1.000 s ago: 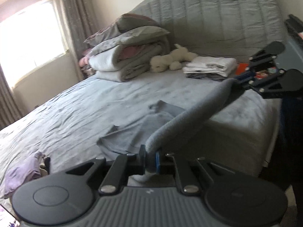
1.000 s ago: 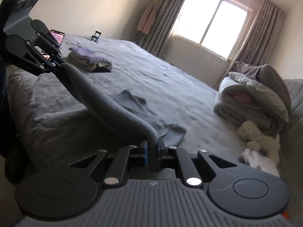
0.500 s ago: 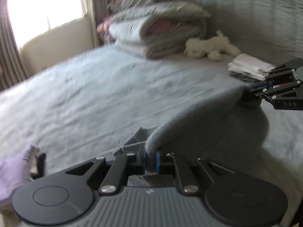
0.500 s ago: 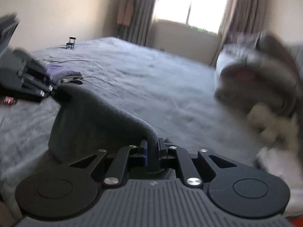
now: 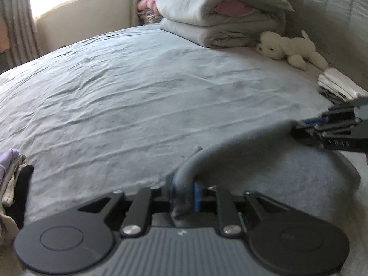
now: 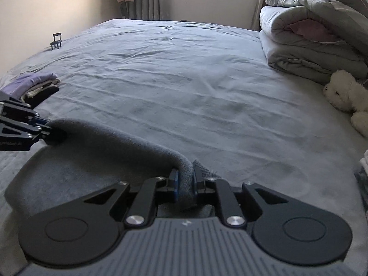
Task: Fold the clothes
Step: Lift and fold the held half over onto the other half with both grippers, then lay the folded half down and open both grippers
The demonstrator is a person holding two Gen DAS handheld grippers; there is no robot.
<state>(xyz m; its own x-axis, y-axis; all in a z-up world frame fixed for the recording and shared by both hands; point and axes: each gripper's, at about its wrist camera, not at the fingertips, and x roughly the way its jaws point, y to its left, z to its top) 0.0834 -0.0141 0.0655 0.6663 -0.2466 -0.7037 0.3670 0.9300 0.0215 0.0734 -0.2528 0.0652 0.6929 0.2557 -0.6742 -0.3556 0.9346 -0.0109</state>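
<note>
A dark grey garment (image 5: pixel 276 168) lies folded over on the near part of the bed, its upper edge stretched between my two grippers. In the left wrist view, my left gripper (image 5: pixel 184 193) has one end of that edge bunched between its pads, and its jaws are opening. My right gripper (image 5: pixel 306 126) shows at the right, at the other end. From the right wrist view, my right gripper (image 6: pixel 185 181) has a thick roll of the garment (image 6: pixel 80 161) between its pads, with its jaws opening too. My left gripper (image 6: pixel 46 131) is at the left there.
The grey bed sheet (image 6: pixel 184 80) stretches ahead. Folded duvets (image 5: pixel 218 23) and a white plush toy (image 5: pixel 287 48) lie by the headboard, beside a folded white stack (image 5: pixel 338 87). A lilac and cream clothes pile (image 6: pixel 39 82) sits left, with a small black stand (image 6: pixel 56 41) farther back.
Both grippers swung over the bed and came down, carrying the garment's edge forward so it now lies doubled on the sheet. The jaws of both have widened slightly around the cloth.
</note>
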